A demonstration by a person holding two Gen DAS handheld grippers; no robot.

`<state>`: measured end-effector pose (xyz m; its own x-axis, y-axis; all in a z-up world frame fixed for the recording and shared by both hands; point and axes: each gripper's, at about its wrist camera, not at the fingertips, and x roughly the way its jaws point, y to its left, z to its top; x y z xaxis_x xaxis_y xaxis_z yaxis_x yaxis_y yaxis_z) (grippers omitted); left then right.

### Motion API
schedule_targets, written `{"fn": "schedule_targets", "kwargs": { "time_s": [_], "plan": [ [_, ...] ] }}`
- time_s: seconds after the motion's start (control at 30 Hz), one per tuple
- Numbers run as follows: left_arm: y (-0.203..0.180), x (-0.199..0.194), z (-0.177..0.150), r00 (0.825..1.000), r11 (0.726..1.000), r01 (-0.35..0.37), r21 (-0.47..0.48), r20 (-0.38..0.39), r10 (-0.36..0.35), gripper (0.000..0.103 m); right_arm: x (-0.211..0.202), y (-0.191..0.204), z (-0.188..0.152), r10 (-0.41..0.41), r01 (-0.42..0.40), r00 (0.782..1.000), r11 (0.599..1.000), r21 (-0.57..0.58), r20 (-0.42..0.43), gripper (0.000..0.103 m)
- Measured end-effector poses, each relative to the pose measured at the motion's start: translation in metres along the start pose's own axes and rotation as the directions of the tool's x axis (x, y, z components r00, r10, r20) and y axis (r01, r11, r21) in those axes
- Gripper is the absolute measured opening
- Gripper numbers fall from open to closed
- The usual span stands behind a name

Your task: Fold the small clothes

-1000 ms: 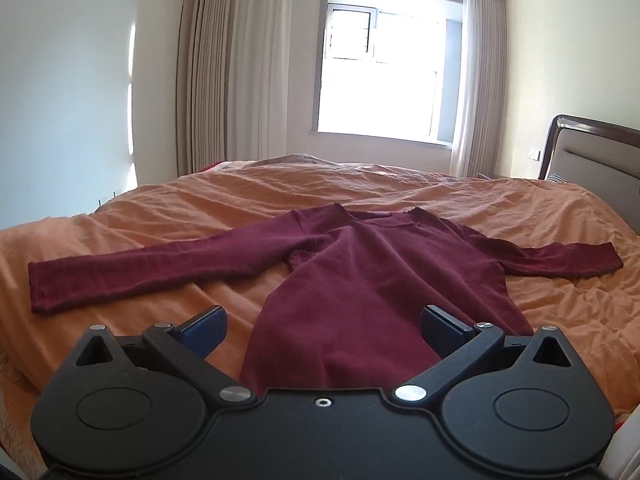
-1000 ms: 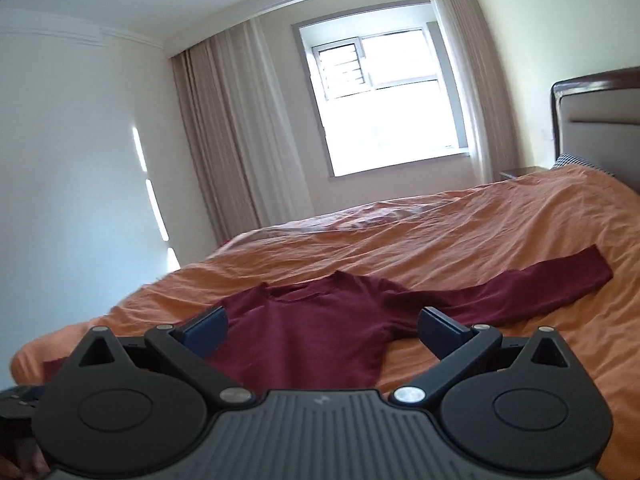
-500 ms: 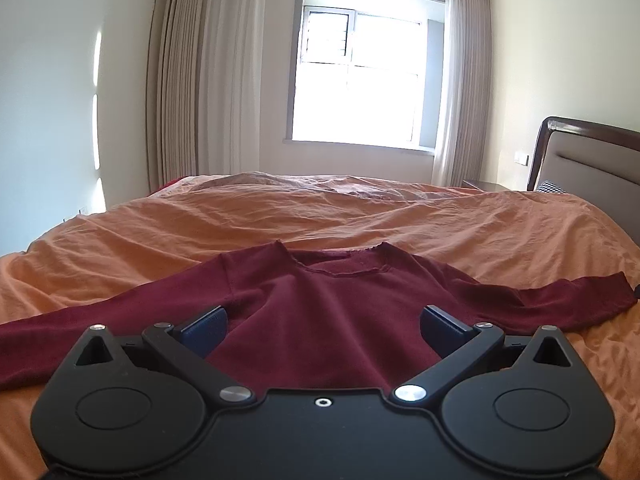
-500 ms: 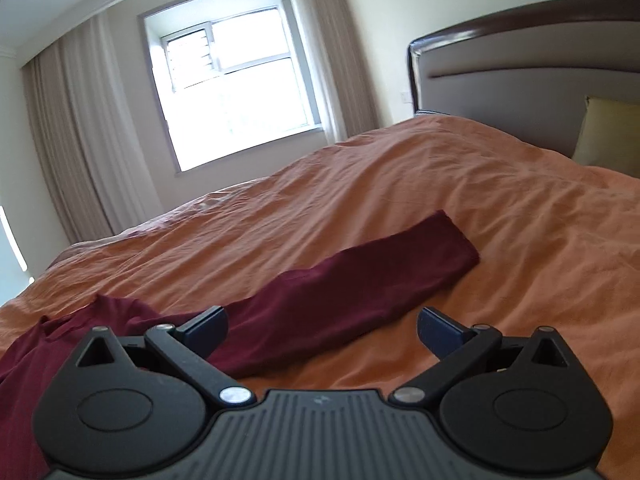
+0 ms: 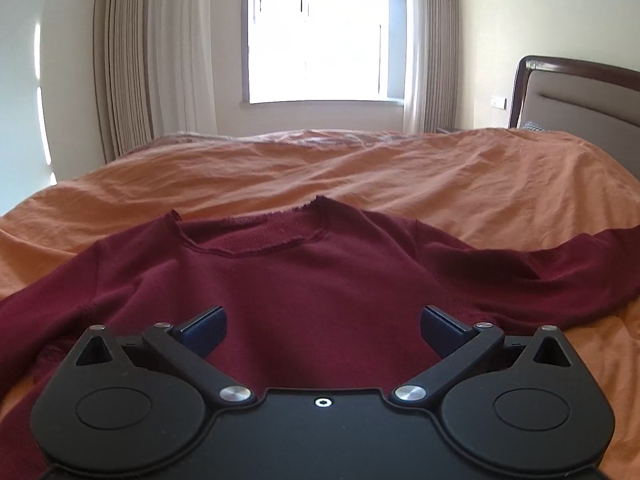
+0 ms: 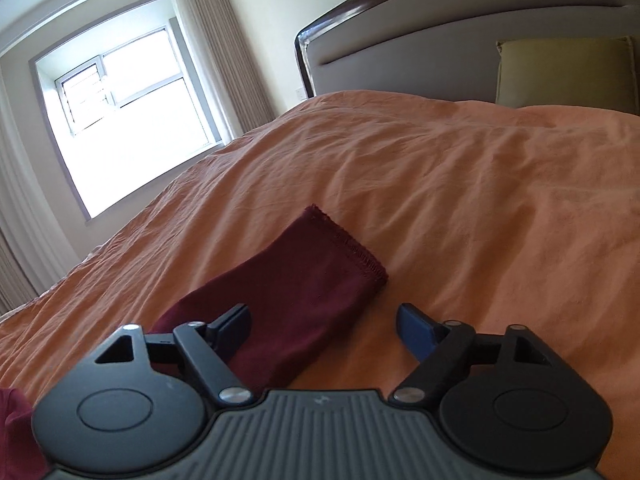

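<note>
A dark red long-sleeved sweater (image 5: 304, 280) lies flat on the orange bedspread (image 5: 360, 176), neck opening (image 5: 256, 236) away from me. My left gripper (image 5: 322, 326) is open and empty, low over the sweater's chest. The sweater's right sleeve (image 6: 304, 292) stretches out on the bedspread (image 6: 460, 200), cuff edge (image 6: 352, 246) toward the headboard. My right gripper (image 6: 326, 326) is open and empty, close above that sleeve near the cuff, its left finger over the cloth and its right finger over bare bedspread.
A dark wooden headboard with a grey panel (image 6: 440, 48) stands at the bed's head, with a yellow-green pillow (image 6: 564, 72) against it. A bright window (image 5: 316, 36) with beige curtains (image 5: 160, 60) is beyond the far side of the bed.
Both grippers have moved forward and lower. The left came in over the sweater's chest toward the neck. The right swung right along the sleeve to its cuff. Both stayed open.
</note>
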<state>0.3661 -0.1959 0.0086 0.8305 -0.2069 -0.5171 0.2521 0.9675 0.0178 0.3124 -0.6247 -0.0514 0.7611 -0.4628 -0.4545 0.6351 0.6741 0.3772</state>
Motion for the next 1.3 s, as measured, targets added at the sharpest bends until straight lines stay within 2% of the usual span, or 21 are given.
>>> {"fn": "schedule_targets", "kwargs": {
  "time_s": [0.03,0.1,0.13,0.17,0.3,0.4,0.47,0.57,0.7,0.87,1.0,1.07,1.17,1.3],
  "plan": [
    [0.0,0.006,-0.004,1.0,1.0,0.001,0.001,-0.021,-0.001,0.102,0.0,0.001,0.001,0.0,0.0,1.0,1.0,-0.002,0.01,0.069],
    [-0.001,0.013,-0.011,0.999,1.0,-0.005,0.007,-0.053,0.005,0.102,0.001,0.004,0.003,0.004,-0.003,1.0,1.0,-0.016,0.018,0.042],
    [-0.001,0.016,-0.013,0.998,1.0,-0.007,0.01,-0.063,0.008,0.102,0.002,0.006,0.005,0.005,-0.005,1.0,1.0,-0.025,0.017,0.017],
    [0.0,0.017,-0.015,0.997,1.0,-0.009,0.013,-0.072,0.01,0.102,0.0,0.009,0.006,0.003,-0.002,1.0,1.0,-0.031,0.021,0.009],
    [0.002,0.009,-0.011,0.998,1.0,0.001,0.007,-0.059,0.0,0.102,-0.025,0.029,0.021,0.056,-0.049,0.995,0.996,-0.078,0.081,0.006],
    [0.008,-0.005,-0.001,0.999,1.0,0.004,-0.003,-0.039,-0.004,0.102,-0.054,0.059,0.039,0.128,-0.11,0.985,0.983,-0.147,0.118,0.006],
    [0.015,-0.015,0.008,0.999,1.0,-0.023,-0.005,-0.033,0.023,0.102,-0.074,0.085,0.051,0.19,-0.164,0.973,0.969,-0.184,0.131,0.006],
    [0.031,-0.028,0.019,0.998,0.998,-0.055,-0.042,-0.042,0.053,0.102,-0.107,0.133,0.062,0.295,-0.251,0.944,0.932,-0.261,0.146,0.006],
    [0.068,-0.047,0.031,0.998,0.989,-0.054,-0.138,-0.03,0.05,0.102,-0.151,0.222,0.054,0.448,-0.375,0.889,0.832,-0.409,0.095,0.006],
    [0.116,-0.075,0.04,0.995,0.98,-0.093,-0.177,0.017,0.098,0.102,-0.186,0.334,0.004,0.573,-0.49,0.819,0.664,-0.565,-0.038,0.006],
    [0.157,-0.095,0.039,0.987,0.969,-0.145,-0.198,0.037,0.155,0.102,-0.195,0.401,-0.054,0.626,-0.577,0.764,0.553,-0.602,-0.157,0.006],
    [0.178,-0.102,0.036,0.983,0.962,-0.168,-0.216,0.04,0.181,0.102,-0.195,0.428,-0.089,0.63,-0.604,0.746,0.505,-0.616,-0.215,0.006],
    [0.206,-0.108,0.028,0.976,0.95,-0.204,-0.237,0.033,0.217,0.102,-0.193,0.457,-0.144,0.61,-0.63,0.734,0.449,-0.634,-0.298,0.006],
    [0.232,-0.107,0.015,0.967,0.937,-0.244,-0.25,0.006,0.254,0.102,-0.188,0.472,-0.211,0.559,-0.643,0.735,0.395,-0.656,-0.384,0.006]
  ]
}}
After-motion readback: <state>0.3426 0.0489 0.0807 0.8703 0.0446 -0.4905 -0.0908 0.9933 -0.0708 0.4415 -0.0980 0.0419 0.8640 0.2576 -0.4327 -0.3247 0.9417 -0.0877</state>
